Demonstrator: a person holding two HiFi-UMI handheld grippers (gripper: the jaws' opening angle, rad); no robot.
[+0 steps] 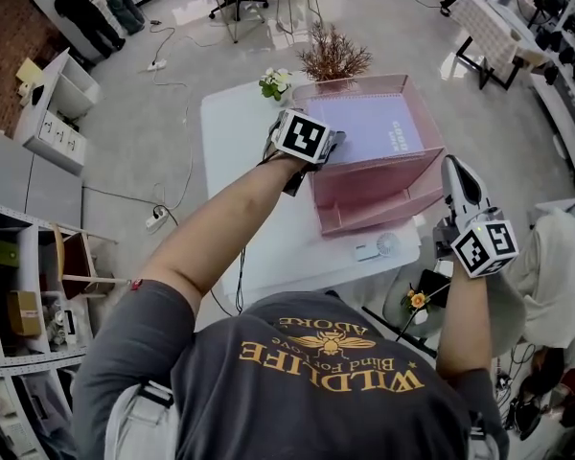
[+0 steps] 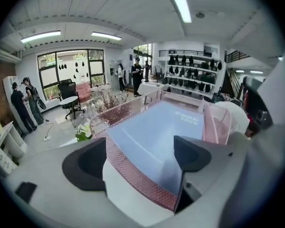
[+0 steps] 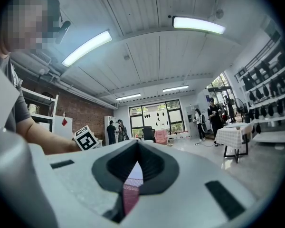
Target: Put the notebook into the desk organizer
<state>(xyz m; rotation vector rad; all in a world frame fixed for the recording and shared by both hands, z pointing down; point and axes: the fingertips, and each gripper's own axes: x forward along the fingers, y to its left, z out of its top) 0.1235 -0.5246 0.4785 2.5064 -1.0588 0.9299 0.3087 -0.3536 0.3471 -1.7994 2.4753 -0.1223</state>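
Nearest the camera, grey T-shirt (image 1: 326, 372) of the person. Carries yellow print, seen upside down: "WILDLIFE" and "Blind For Love", with a bee drawn beside. Beyond it, pink mesh desk organizer (image 1: 383, 175) standing on white table (image 1: 259, 238). Inside the rear compartment of the organizer, lilac notebook (image 1: 359, 127), lying tilted toward the back wall. Shows small white print on the cover, too small to read. At the left front corner of the organizer, left gripper (image 2: 140, 151): jaws wide apart, mesh rim and notebook corner between them, pads not pressing. To the right of the organizer, apart from it, right gripper (image 3: 137, 161): jaws together, holding nothing. Behind the organizer, dry twigs (image 1: 333, 57) and white flowers (image 1: 276, 82).
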